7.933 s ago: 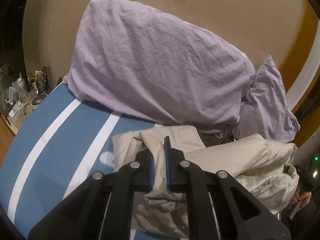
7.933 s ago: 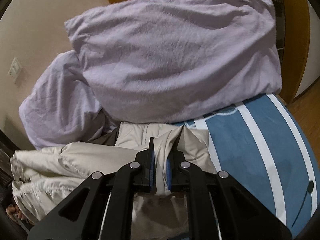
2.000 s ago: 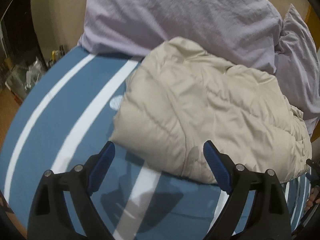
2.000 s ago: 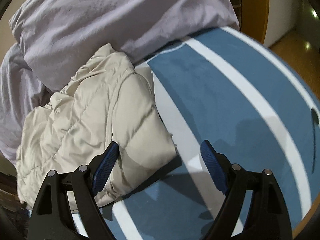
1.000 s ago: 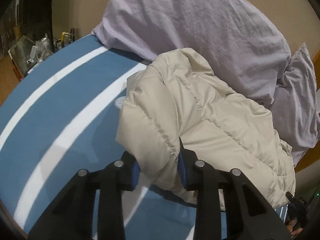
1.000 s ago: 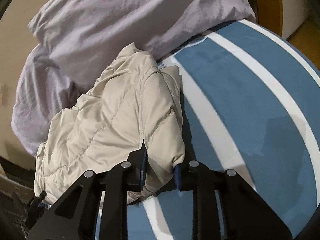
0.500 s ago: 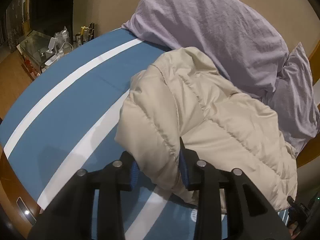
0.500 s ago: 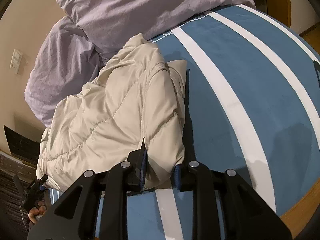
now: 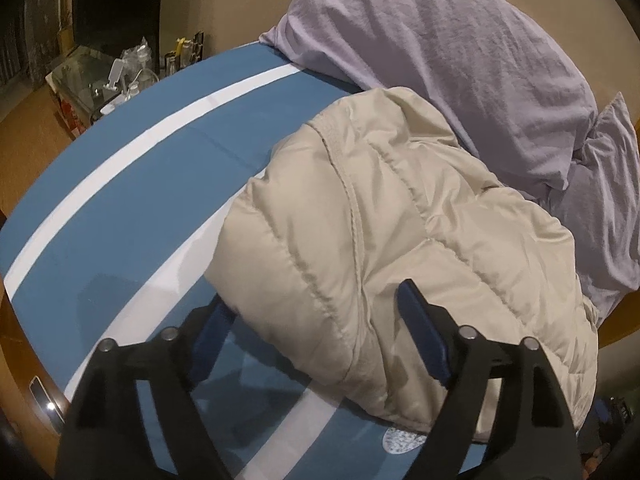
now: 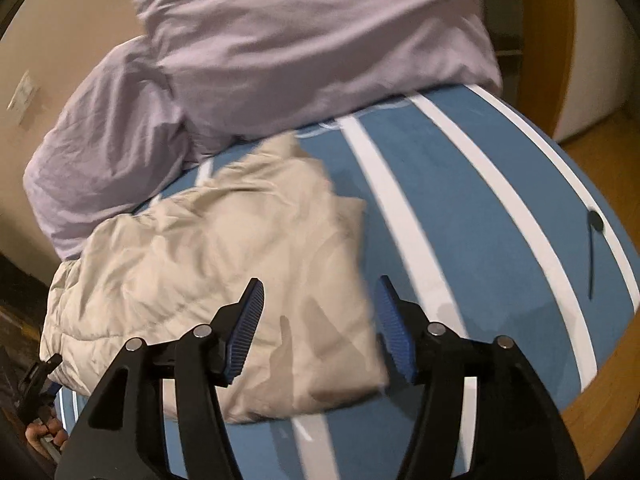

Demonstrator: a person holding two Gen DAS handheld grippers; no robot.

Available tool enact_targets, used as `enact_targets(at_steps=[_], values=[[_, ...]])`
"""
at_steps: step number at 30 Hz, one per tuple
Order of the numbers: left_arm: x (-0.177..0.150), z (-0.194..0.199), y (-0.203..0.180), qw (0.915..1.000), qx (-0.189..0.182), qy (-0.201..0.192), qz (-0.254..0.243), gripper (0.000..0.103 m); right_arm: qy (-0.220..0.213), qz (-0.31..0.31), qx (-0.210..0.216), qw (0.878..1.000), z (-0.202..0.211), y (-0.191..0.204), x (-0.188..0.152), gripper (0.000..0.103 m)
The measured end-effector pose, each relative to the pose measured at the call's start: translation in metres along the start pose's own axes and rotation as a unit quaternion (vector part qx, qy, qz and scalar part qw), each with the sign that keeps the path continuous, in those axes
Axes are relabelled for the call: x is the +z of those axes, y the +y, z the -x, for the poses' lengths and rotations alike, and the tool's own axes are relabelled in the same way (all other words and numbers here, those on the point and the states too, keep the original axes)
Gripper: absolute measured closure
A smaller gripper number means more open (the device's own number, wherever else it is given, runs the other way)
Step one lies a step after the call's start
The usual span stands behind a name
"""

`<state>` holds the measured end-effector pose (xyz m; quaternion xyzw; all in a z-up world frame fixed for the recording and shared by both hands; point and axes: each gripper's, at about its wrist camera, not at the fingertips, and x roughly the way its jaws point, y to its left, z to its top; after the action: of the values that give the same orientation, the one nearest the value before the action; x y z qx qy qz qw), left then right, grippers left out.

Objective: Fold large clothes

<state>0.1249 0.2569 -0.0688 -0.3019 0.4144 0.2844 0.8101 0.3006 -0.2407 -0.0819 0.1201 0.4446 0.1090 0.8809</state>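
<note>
A beige quilted puffer jacket (image 9: 400,232) lies folded in a bundle on the blue bed cover with white stripes (image 9: 132,168). My left gripper (image 9: 316,320) is open, its blue-padded jaws spread on either side of the jacket's near edge, holding nothing. In the right wrist view the jacket (image 10: 224,264) lies flatter and looks blurred. My right gripper (image 10: 320,312) is open just above the jacket's near corner, holding nothing.
Two lilac pillows (image 9: 460,60) lean against the wall behind the jacket; they also show in the right wrist view (image 10: 280,56). A cluttered side table with bottles (image 9: 120,76) stands at the far left. The bed's wooden edge (image 10: 600,384) is at the right. A small dark cord (image 10: 592,240) lies on the cover.
Both grippers were shut on the jacket's near edge half a second ago. Both have opened and let go, and the jacket has dropped onto the bed, a little farther from the pillows.
</note>
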Motion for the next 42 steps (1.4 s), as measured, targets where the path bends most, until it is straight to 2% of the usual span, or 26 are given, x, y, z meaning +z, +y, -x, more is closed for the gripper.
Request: enact_targets(at_steps=[7, 10, 13, 19, 30, 33, 36, 41, 42], values=[[0.004, -0.011, 0.001, 0.9996, -0.009, 0.008, 0.024, 0.015, 0.014, 0.088, 0.034, 0.995, -0.023, 0.076, -0.012, 0.033], [0.007, -0.015, 0.002, 0.9992, -0.015, 0.010, 0.035, 0.014, 0.017, 0.127, 0.040, 0.991, -0.031, 0.106, -0.022, 0.028], [0.009, -0.019, 0.004, 0.9985, -0.021, 0.012, 0.050, 0.014, 0.016, 0.164, 0.038, 0.986, -0.036, 0.126, -0.037, 0.028], [0.011, -0.024, 0.007, 0.9969, -0.029, 0.017, 0.071, 0.014, 0.031, 0.205, 0.017, 0.978, -0.056, 0.141, -0.059, 0.027], [0.013, -0.028, 0.002, 0.9965, -0.030, 0.013, 0.077, 0.015, 0.037, 0.216, 0.008, 0.976, -0.075, 0.138, -0.074, 0.024], [0.014, -0.027, 0.000, 0.9962, -0.030, 0.010, 0.080, 0.020, 0.037, 0.220, 0.005, 0.975, -0.077, 0.138, -0.076, 0.024], [0.016, -0.025, -0.001, 0.9960, -0.033, 0.006, 0.082, 0.029, 0.036, 0.222, 0.003, 0.974, -0.080, 0.140, -0.076, 0.024], [0.021, -0.015, -0.001, 0.9947, -0.056, -0.004, 0.087, 0.056, 0.032, 0.227, -0.002, 0.973, -0.082, 0.141, -0.076, 0.024], [0.022, -0.013, 0.000, 0.9944, -0.061, -0.004, 0.086, 0.059, 0.032, 0.228, -0.002, 0.973, -0.083, 0.141, -0.076, 0.024]])
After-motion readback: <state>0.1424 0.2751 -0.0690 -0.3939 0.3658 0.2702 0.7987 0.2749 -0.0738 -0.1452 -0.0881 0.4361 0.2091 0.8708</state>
